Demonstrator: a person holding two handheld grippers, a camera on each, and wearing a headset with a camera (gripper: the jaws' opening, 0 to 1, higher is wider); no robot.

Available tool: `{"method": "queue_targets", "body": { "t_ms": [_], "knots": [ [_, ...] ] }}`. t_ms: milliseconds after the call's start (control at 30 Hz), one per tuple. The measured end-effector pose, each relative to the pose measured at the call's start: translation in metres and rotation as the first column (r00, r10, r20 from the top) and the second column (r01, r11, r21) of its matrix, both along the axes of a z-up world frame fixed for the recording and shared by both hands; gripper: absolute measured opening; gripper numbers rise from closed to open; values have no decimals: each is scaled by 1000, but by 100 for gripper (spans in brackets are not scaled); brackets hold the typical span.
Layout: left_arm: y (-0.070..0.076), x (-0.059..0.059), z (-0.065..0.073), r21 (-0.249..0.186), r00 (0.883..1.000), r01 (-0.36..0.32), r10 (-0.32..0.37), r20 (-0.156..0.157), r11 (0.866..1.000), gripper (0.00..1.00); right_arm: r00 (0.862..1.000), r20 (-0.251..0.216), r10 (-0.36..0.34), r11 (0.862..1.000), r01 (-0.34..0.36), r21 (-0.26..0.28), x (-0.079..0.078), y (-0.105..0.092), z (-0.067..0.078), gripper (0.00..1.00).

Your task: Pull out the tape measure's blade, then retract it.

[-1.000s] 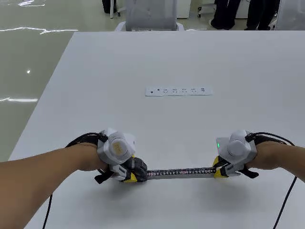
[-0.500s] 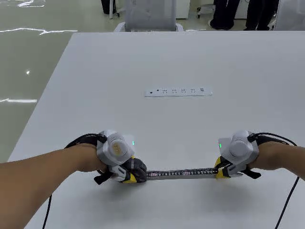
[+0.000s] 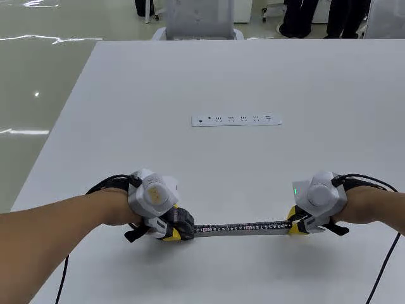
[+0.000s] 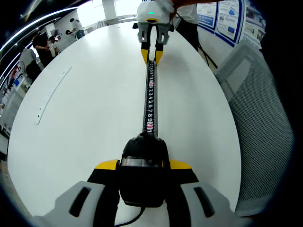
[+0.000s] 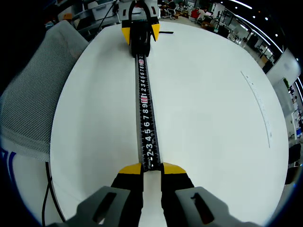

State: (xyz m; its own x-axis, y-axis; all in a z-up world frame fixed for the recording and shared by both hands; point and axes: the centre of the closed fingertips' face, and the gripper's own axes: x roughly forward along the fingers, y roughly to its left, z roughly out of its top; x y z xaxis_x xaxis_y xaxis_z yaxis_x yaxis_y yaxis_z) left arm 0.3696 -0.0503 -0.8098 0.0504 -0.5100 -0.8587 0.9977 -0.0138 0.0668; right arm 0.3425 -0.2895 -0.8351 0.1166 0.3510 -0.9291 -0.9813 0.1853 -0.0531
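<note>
Head view: the right tool has slid a bit farther from the left tool than a second ago. A little more of the blade is out now. The left tool has stayed in its place.

The left tool's jaws are partly spread and squeeze the black case from both sides. In the left gripper view the case sits in the gap between the yellow tips. The right tool's jaws are pressed almost together and pinch the end of the blade. In the right gripper view the small numbers sit right at its tips. The blade runs straight from one tool to the other, low over the white tabletop. I cannot tell if it touches.

A white socket strip lies flat on the tabletop, well beyond both tools. A grey chair stands at the far edge. A shiny floor is out past the left tool. People stand far off, beyond the chair. A mesh seat is off the near edge, beside the tools.
</note>
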Motion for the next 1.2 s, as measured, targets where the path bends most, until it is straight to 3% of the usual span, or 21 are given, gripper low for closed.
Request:
{"method": "queue_targets", "body": {
  "t_ms": [567,900,1200],
  "knots": [
    [0,0,0,-1,1000,0,0,-2,1000,33,1000,-3,-13,1000,13,3,-1,-5,0,12],
    [0,0,0,0,1000,-1,1,-2,1000,33,997,0,-71,997,71,44,-1,-4,0,14],
    [0,0,-1,1,1000,1,-1,-3,1000,33,997,-8,-75,997,76,23,-1,-4,0,15]
  ]
}}
